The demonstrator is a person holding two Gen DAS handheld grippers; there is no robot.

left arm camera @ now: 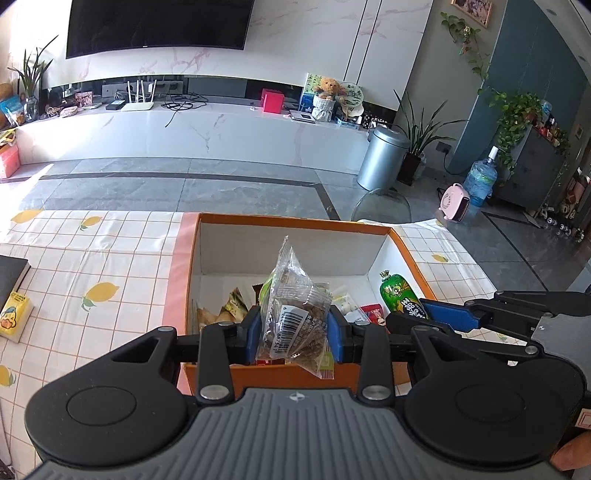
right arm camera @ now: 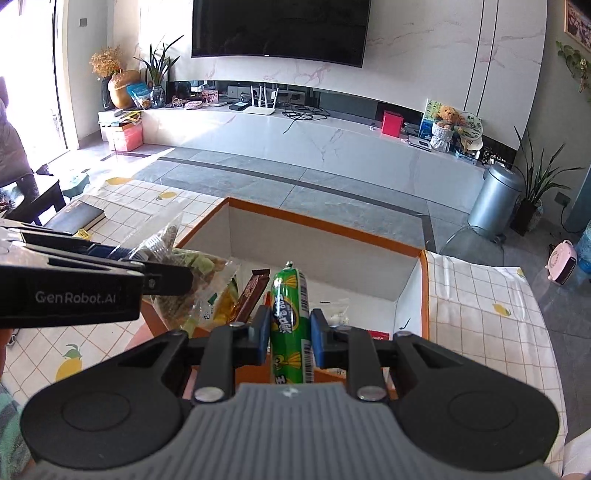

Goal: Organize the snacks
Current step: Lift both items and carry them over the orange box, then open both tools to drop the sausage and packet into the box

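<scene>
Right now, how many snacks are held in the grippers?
2. A clear packet is in the left gripper, and a green sausage is in the right gripper, both above the box.

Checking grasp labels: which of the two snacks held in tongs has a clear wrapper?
The clear-wrapped snack in the left tongs; brown pieces show through it. The green sausage stick in the right tongs has an opaque green printed wrapper.

A black television (left arm camera: pixel 159 26) hangs on the far marble wall above a long white console (left arm camera: pixel 184 129) holding a red box (left arm camera: pixel 272 100) and teddy bear (left arm camera: pixel 328 88). To the right stand a silver bin (left arm camera: pixel 382 157), a water jug (left arm camera: pixel 479 181) and a pink heater (left arm camera: pixel 456 203). A black notebook (right arm camera: pixel 75 216) lies left on the lemon-print tablecloth (left arm camera: pixel 92 258).
</scene>
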